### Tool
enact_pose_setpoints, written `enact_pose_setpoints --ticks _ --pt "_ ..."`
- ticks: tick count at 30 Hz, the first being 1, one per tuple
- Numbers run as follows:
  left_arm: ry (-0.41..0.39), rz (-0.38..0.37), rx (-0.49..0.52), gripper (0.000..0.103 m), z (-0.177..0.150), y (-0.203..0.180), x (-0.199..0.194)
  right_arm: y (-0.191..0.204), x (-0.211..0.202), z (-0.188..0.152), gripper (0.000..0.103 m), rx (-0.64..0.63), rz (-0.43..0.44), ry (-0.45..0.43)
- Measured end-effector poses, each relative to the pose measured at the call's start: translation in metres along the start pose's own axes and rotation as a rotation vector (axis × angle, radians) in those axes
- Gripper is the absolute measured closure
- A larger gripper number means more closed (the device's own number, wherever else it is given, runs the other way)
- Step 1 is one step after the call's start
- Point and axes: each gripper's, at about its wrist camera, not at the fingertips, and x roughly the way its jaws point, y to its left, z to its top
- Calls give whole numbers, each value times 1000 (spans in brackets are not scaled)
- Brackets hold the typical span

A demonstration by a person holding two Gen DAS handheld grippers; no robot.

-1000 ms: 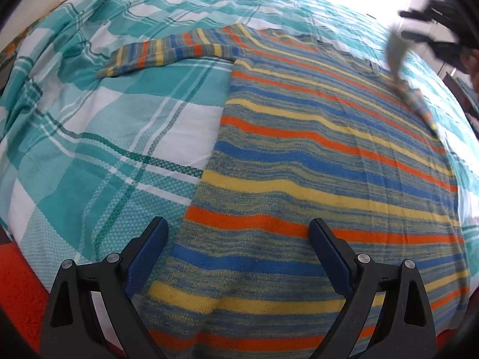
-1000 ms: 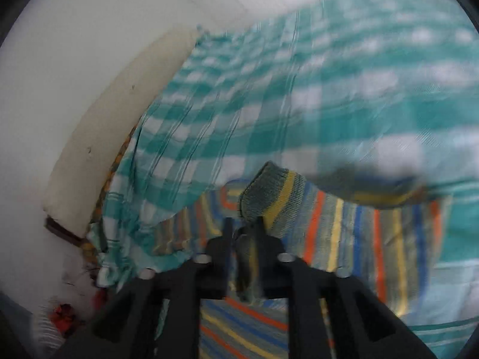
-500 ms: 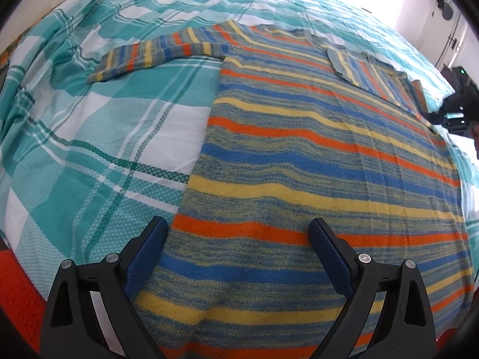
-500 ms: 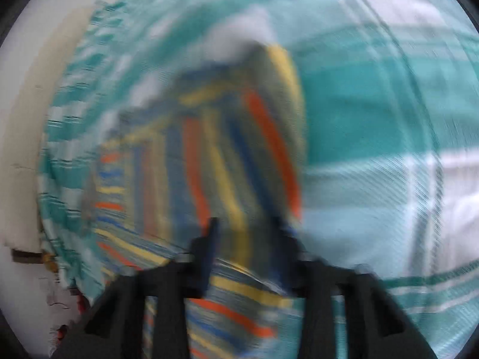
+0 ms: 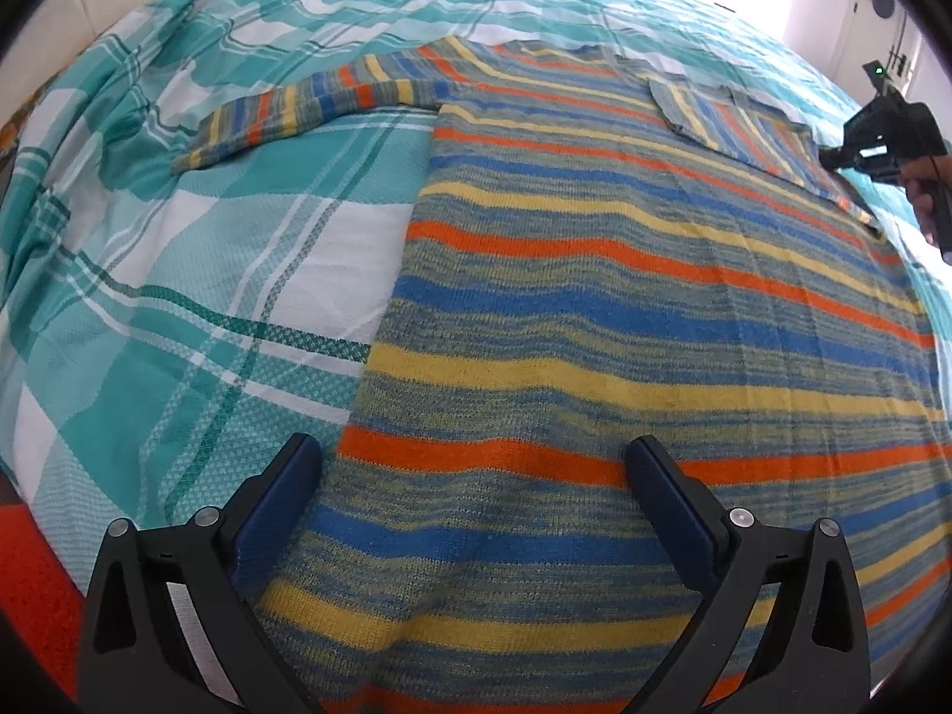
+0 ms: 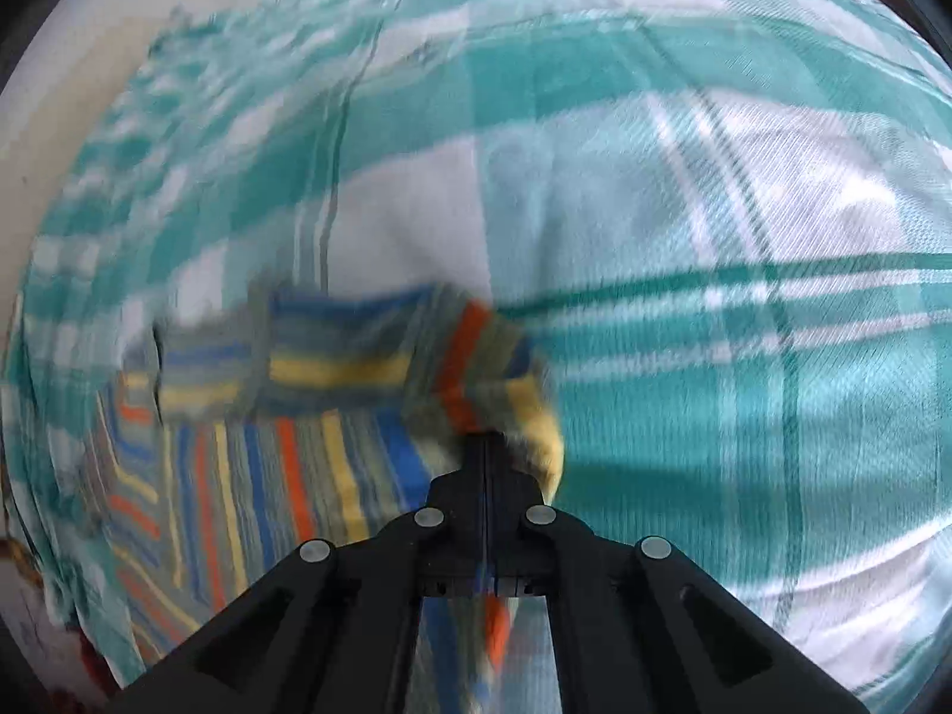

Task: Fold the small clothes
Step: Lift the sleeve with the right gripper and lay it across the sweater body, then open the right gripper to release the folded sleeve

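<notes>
From my left wrist camera I see the striped sweater (image 5: 625,321) spread flat across the teal plaid bedsheet (image 5: 178,309), its bands of orange, blue and yellow running across the view. My left gripper (image 5: 470,464) hovers over the sweater's near hem with its jaws spread wide; they have just opened a little further, and nothing is pinched between them, though the knit lies below the gap. One sleeve (image 5: 309,107) stretches out to the left over the sheet. The other sleeve (image 5: 738,119) lies folded in over the chest near the far right edge. There I can see my right gripper (image 5: 833,157) at the sweater's right edge, with part of the hand (image 5: 922,184) that holds it. Through the right wrist camera, which is blurred, the right gripper's (image 6: 487,446) jaws are pressed together, and striped knit bunches around the tips; I judge them clamped on a fold of the sweater (image 6: 333,369), at its edge against the sheet (image 6: 714,238).
</notes>
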Motion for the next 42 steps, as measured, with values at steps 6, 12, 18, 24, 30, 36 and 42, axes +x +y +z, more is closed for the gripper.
enact_pose_setpoints --ticks 6,12,18,24,30,36,42 --pt "5 2 0 0 0 -1 2 22 -38 -34 101 -128 103 -54" --pt "1 3 0 1 -1 -1 2 14 -28 -111 101 -177 83 93" --pt "-2 12 0 0 -2 -2 1 31 -78 -140 100 -250 119 10" --pt "-11 8 13 1 -7 -1 -1 15 -59 -192 103 -322 42 92" --pt "-19 15 27 1 -11 -3 -3 4 -101 -202 94 -272 -49 6" --pt "-26 23 21 0 -13 -3 -5 34 -109 -239 93 -298 126 71" --pt "-33 -3 37 0 -16 0 -6 -9 -113 -263 98 -187 -72 10"
